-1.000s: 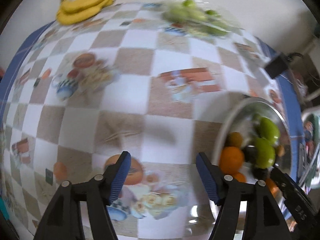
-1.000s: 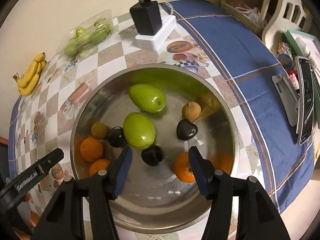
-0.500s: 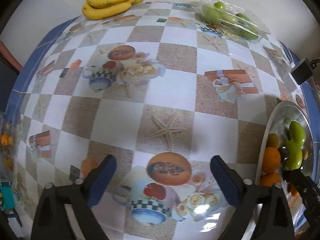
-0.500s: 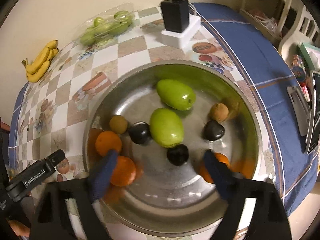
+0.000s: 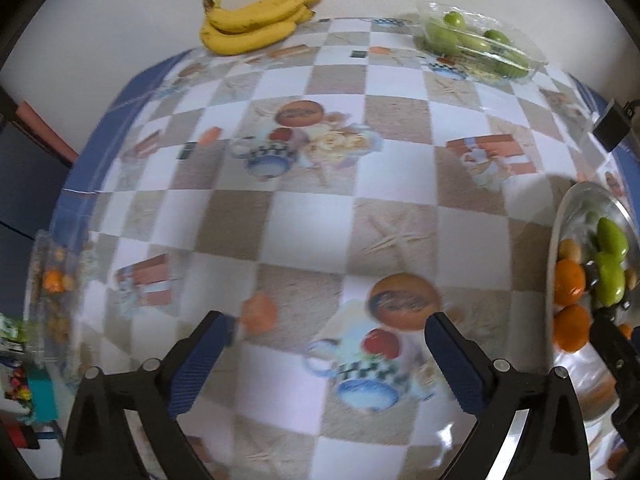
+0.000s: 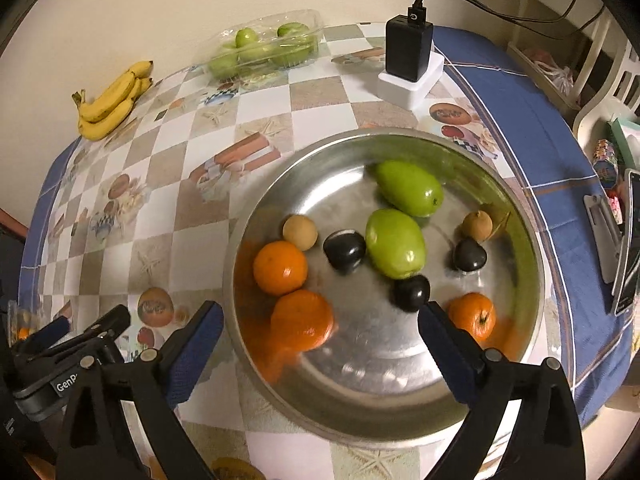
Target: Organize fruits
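Note:
A steel bowl (image 6: pixel 360 364) holds two green oval fruits (image 6: pixel 394 242), three oranges (image 6: pixel 280 267), three dark fruits (image 6: pixel 344 250) and two small brown ones (image 6: pixel 300 232). My right gripper (image 6: pixel 320 308) hangs open above the bowl's near left side, nothing between its fingers. My left gripper (image 5: pixel 326 320) is open over the bare checked tablecloth, left of the bowl (image 5: pixel 560 216). A bunch of bananas (image 5: pixel 256 20) and a clear box of green fruits (image 5: pixel 480 44) lie at the table's far edge. The left gripper's body (image 6: pixel 68 344) shows at the lower left of the right wrist view.
A black charger on a white block (image 6: pixel 408 52) stands behind the bowl. A clear box with small orange and brown fruits (image 5: pixel 52 280) sits at the table's left edge. A phone and small items (image 6: pixel 628 240) lie on the blue cloth at the right.
Both grippers' jaws have spread from half open to wide. The left view has drifted left, so the bowl has slid to its right edge. The right view has also shifted left over the bowl.

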